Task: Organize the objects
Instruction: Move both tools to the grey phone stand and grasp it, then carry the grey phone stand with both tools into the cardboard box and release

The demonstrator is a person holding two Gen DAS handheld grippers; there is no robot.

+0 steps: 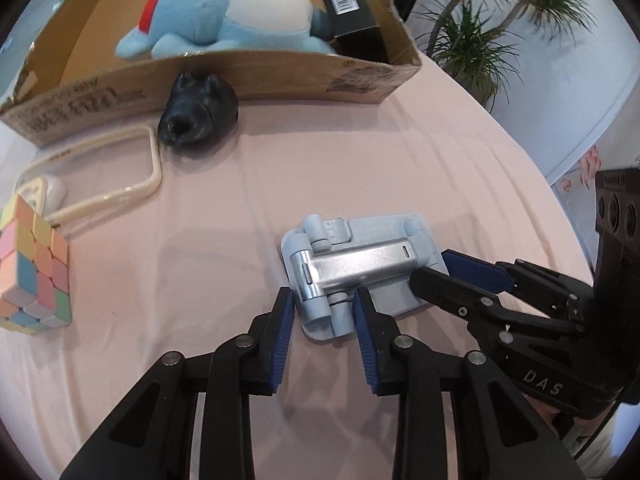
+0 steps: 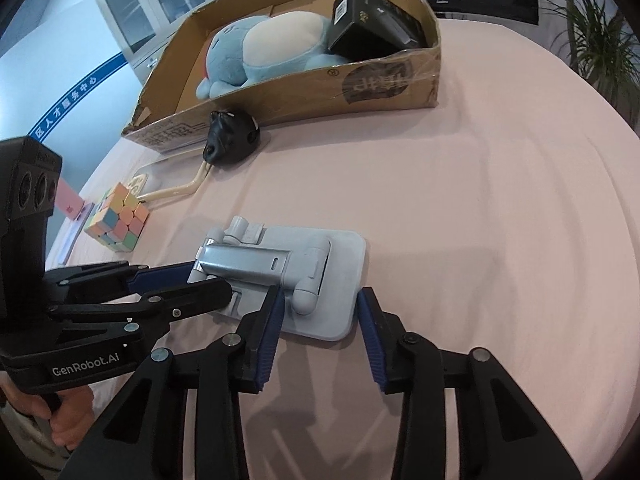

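A folded grey-blue phone stand [image 1: 352, 268] lies flat on the pink tablecloth [image 1: 200, 240], with both grippers closing in on it. The left gripper [image 1: 322, 320] has its jaws parted wide, straddling the stand's hinge end without pinching it. The right gripper [image 2: 320, 320] also holds its jaws wide, spanning the near corner of the stand's base plate; whether the pads touch it cannot be told. Ahead of the left jaws and off to their left sit a black animal figure [image 1: 198, 114], a cream frame [image 1: 116, 168] and a pastel puzzle cube [image 1: 34, 266]. Farther ahead, a cardboard box [image 1: 280, 76] holds a blue plush toy [image 1: 224, 16] and a black carton [image 1: 352, 8].
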